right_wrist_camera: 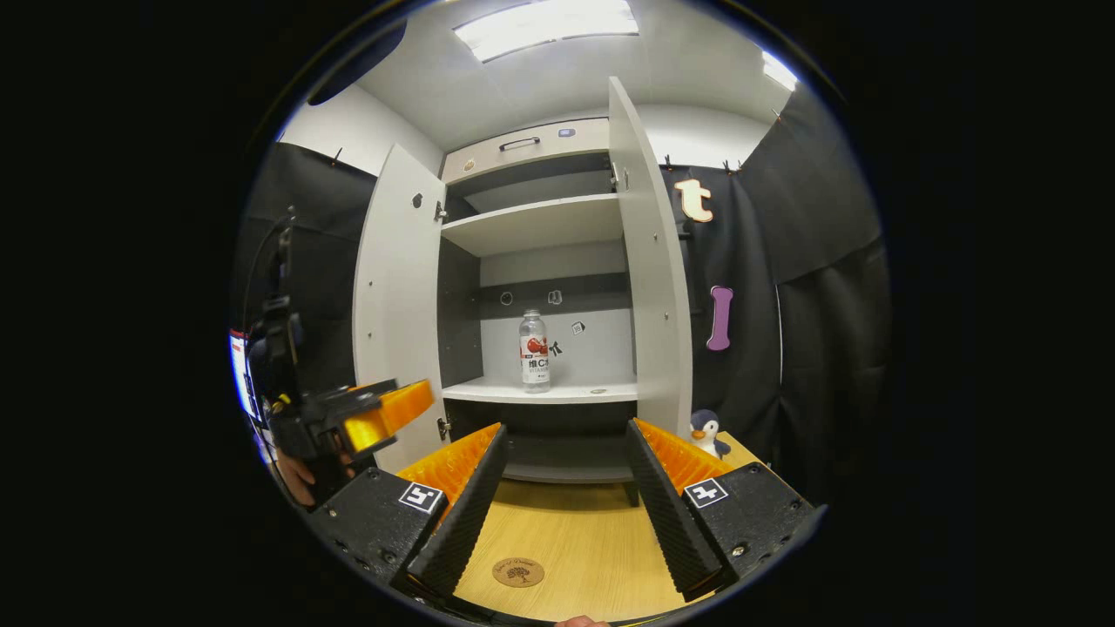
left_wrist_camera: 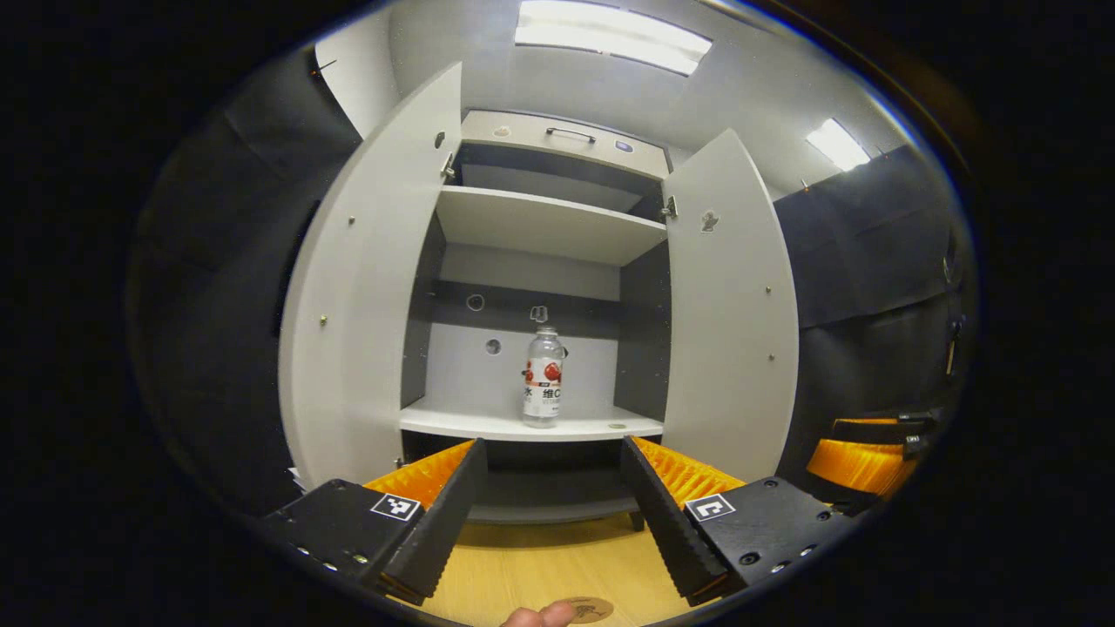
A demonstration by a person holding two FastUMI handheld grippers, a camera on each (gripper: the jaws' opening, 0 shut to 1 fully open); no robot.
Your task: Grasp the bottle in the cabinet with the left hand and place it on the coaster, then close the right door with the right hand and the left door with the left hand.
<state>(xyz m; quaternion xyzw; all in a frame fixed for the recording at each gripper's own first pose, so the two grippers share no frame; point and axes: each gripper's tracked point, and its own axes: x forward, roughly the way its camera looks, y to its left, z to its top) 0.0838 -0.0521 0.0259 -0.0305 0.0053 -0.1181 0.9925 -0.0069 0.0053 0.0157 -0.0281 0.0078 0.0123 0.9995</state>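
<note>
In the left gripper view, the left gripper (left_wrist_camera: 552, 509) hangs above the wooden worktop (left_wrist_camera: 557, 566), its jaws spread wide with nothing between them. Ahead stands one cabinet (left_wrist_camera: 549, 226) with two doors, the left door (left_wrist_camera: 366, 296) and the right door (left_wrist_camera: 727, 313), both swung fully open. Inside are two pale shelves, an upper one and a lower one. One bottle (left_wrist_camera: 543, 376) stands upright on the lower shelf (left_wrist_camera: 488, 424), near its front edge and roughly midway between the doors; it is clear with a red and white label. At the bottom edge one round coaster (left_wrist_camera: 589, 609) lies on the worktop, and a fingertip (left_wrist_camera: 540, 616) shows just beside it. At the far right, part of the right gripper (left_wrist_camera: 867, 457) is visible, well apart from the cabinet.

In the right gripper view, the right gripper (right_wrist_camera: 564, 514) also points at the cabinet (right_wrist_camera: 531, 222), jaws released and holding nothing. The bottle (right_wrist_camera: 534, 351) stands on the lower shelf (right_wrist_camera: 566, 392) between the left door (right_wrist_camera: 396, 305) and the right door (right_wrist_camera: 653, 287). The coaster (right_wrist_camera: 518, 572) lies flat on the worktop (right_wrist_camera: 584, 549) between this gripper's fingers, well in front of the cabinet. To the left, the left gripper (right_wrist_camera: 383, 414) is held by a hand (right_wrist_camera: 300, 479). One small penguin toy (right_wrist_camera: 704, 431) sits on the worktop just right of the right door.
</note>
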